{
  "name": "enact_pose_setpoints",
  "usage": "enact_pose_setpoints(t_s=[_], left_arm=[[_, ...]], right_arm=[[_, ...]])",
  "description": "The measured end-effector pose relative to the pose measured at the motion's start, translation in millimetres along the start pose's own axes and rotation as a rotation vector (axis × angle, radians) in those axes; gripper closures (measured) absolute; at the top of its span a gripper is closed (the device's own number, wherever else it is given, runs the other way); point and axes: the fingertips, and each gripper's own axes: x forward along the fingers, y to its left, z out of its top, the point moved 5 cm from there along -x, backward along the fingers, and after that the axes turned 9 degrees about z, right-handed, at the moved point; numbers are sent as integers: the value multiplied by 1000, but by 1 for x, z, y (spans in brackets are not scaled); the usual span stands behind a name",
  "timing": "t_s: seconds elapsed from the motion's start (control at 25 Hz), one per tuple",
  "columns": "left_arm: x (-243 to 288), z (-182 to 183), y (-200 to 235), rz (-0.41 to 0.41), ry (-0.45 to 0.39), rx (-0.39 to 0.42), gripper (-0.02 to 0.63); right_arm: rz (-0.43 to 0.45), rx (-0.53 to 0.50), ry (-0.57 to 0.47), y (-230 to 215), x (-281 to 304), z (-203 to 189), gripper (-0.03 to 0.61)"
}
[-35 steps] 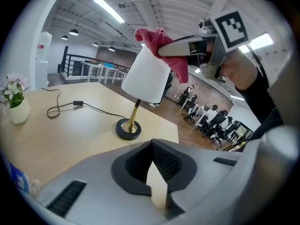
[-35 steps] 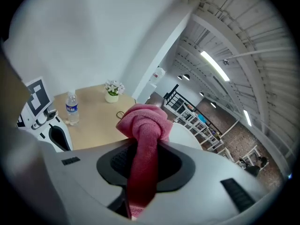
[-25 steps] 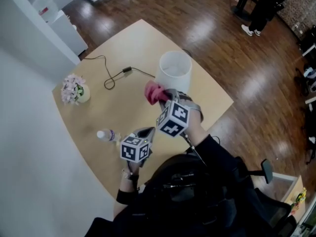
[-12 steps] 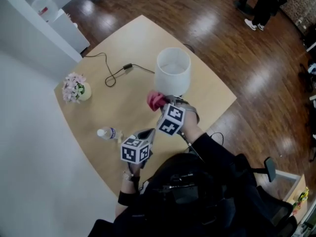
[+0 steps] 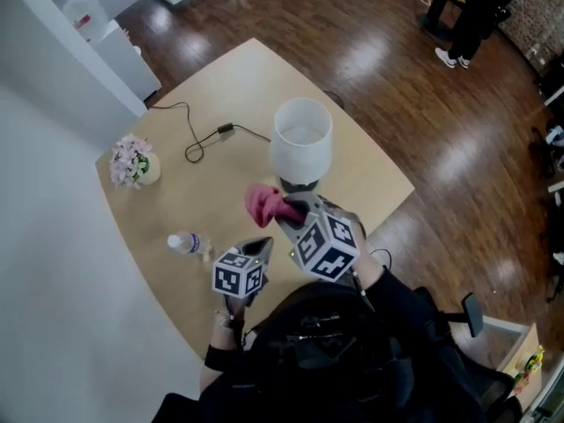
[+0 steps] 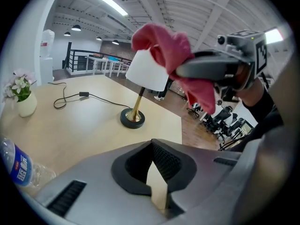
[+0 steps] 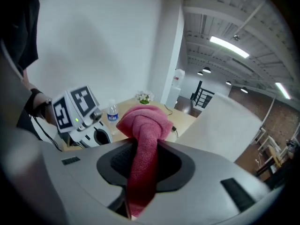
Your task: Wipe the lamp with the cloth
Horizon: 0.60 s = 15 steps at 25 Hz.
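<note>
A lamp with a white shade [image 5: 300,139] stands on the wooden table [image 5: 225,82]; in the left gripper view its shade [image 6: 146,70] sits on a brass stem over a round dark base [image 6: 132,118]. My right gripper [image 5: 284,210] is shut on a bunched pink cloth [image 5: 262,203], held in the air just in front and left of the shade, apart from it. In the right gripper view the cloth [image 7: 143,125] hangs between the jaws, with the shade [image 7: 227,125] at the right. The left gripper [image 5: 256,248] hovers low over the table near its front edge, shut and empty [image 6: 152,144].
A small water bottle [image 5: 187,243] lies left of the left gripper. A vase of pale flowers [image 5: 132,161] stands at the table's left edge. The lamp's black cable [image 5: 207,135] loops across the far half. A person [image 5: 471,16] stands on the wooden floor far back right.
The right gripper has drawn the pink cloth back from the shade's near side, towards the front left. The left gripper has stayed where it was.
</note>
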Motion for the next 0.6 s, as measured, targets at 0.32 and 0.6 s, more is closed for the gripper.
enact_pose_setpoints(t_s=[0.32,0.6], left_arm=[[11,21,-11,39,-40,-8,618],[22,32,-21,103,-46,-48,618]], right_arm=[[-67,-51,-64,-56,-77,23,474],[-104,-277,-11,-121,-102,57,474]])
